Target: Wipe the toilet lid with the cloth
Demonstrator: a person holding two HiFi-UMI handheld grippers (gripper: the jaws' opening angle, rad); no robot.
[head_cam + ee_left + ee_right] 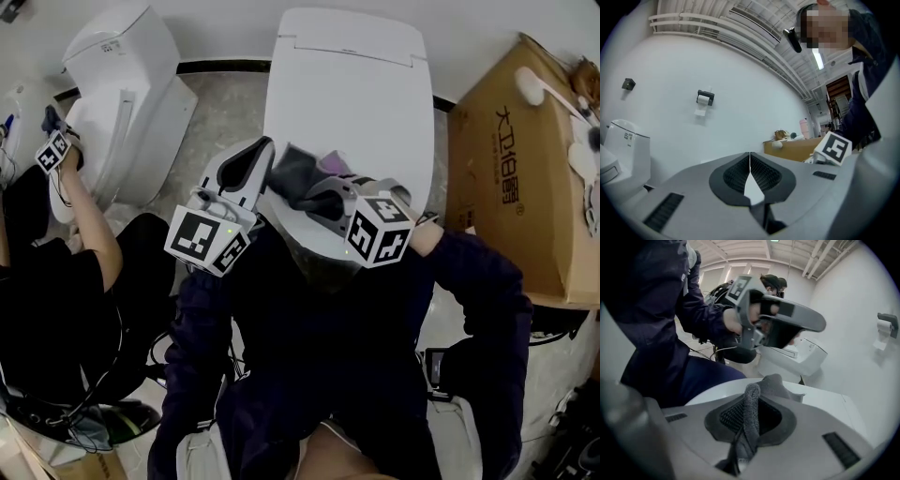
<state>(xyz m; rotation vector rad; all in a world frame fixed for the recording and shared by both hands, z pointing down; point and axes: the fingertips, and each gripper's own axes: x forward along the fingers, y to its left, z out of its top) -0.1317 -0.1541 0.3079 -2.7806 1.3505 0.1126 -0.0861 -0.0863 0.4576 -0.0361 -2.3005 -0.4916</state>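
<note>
Your right gripper has its fingers pinched on the grey cloth, which sits over the near end of the closed toilet lid. Your left gripper, just beside it, has its fingers pressed together on nothing. Wiping looks barely begun; next, lay the cloth flat and sweep toward the far end.

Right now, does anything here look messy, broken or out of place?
Nothing spilled or broken. The only oddity: the grey cloth is bunched into a ridge in the shut right tool rather than spread flat on the white toilet lid.
</note>
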